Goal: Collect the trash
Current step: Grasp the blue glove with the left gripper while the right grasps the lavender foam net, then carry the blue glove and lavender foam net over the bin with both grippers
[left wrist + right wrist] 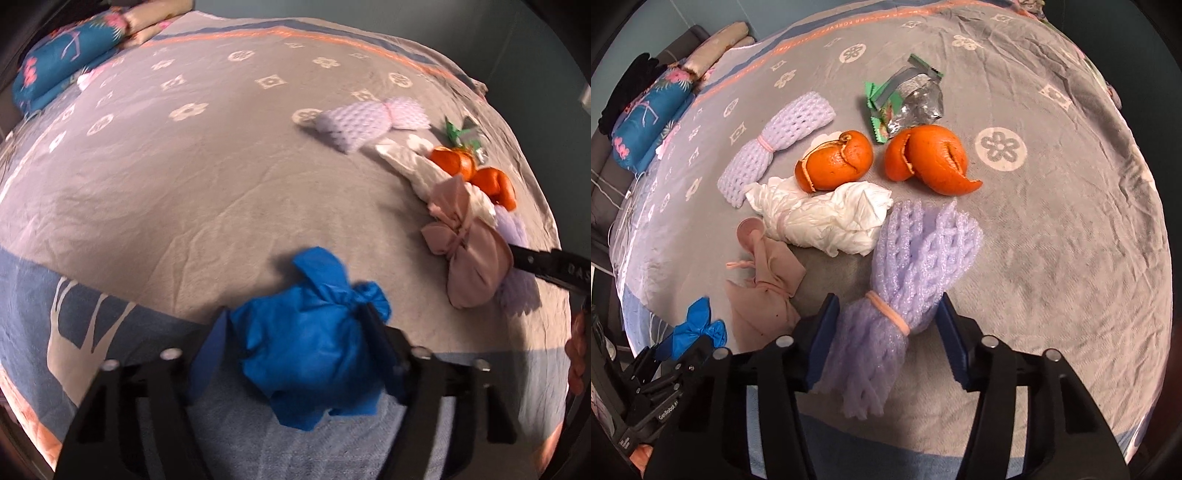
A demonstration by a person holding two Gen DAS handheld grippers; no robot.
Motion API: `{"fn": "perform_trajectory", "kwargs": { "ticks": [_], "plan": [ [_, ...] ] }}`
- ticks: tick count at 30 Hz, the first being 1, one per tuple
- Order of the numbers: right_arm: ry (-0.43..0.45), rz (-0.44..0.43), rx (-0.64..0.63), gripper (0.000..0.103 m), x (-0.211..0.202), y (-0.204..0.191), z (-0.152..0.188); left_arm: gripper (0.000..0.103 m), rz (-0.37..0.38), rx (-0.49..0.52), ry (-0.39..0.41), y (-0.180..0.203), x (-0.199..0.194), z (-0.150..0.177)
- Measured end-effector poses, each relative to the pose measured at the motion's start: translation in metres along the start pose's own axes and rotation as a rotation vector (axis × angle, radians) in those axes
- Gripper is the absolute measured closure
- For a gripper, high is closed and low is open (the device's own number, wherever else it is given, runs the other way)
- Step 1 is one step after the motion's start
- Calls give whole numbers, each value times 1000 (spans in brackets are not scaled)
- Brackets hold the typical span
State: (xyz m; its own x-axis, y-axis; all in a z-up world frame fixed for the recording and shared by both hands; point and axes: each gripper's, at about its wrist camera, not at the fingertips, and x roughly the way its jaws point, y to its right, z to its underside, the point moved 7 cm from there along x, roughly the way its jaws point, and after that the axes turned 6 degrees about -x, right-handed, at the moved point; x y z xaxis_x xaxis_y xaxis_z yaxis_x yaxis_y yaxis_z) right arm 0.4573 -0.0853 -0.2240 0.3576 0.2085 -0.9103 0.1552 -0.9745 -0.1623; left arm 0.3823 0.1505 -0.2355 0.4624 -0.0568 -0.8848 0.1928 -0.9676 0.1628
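Note:
Trash lies on a grey patterned bedspread (1052, 221). My left gripper (299, 332) is shut on a crumpled blue bundle (306, 354); that bundle also shows in the right wrist view (698, 328). My right gripper (886, 332) is open, its jaws on either side of a purple foam net (908, 280) tied with a pink band, without squeezing it. Beyond it lie a white crumpled tissue (827, 218), a pink tied bundle (768, 284), two orange peels (834, 162) (931, 158), a second purple foam net (775, 144) and a green and silver wrapper (908, 99).
Folded blue floral bedding (59, 62) lies at the bed's far left corner. The bedspread has a blue band (110, 332) near its front edge. The left gripper's black body (657, 398) sits at the lower left of the right wrist view.

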Motion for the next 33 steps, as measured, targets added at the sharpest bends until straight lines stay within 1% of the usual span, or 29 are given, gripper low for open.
{"fn": "perform_trajectory", "kwargs": {
  "ticks": [1,2,3,5,9,11,14,19,26,30,33],
  "plan": [
    [1,7,-8,58,1,-1,-1,54,7,12,1,3,-1,0],
    [3,10,-12,59,1,-1,-1,58,14,20,-1,4,-1,1],
    [4,11,-14,61,1,-2,-1,60,18,27,-2,6,-2,2],
    [2,11,-20,62,2,-3,-1,67,30,33,-3,8,-2,2],
    [12,12,-25,66,-1,-3,-2,73,54,9,1,5,-5,1],
    [21,17,-27,67,-5,-2,-2,77,80,-20,15,1,-9,-1],
    [43,29,-35,68,-15,0,-2,78,111,-71,49,-7,-20,-6],
    [79,24,-44,69,-37,1,-3,78,153,-140,115,-18,-38,-12],
    [123,9,-80,69,-74,-2,5,78,175,-192,130,-27,-45,-14],
    [145,-1,-106,69,-99,-6,13,78,160,-199,155,-31,-53,-15],
    [162,-14,-126,69,-117,-9,20,79,165,-204,169,-28,-62,-16]
  ]
}}
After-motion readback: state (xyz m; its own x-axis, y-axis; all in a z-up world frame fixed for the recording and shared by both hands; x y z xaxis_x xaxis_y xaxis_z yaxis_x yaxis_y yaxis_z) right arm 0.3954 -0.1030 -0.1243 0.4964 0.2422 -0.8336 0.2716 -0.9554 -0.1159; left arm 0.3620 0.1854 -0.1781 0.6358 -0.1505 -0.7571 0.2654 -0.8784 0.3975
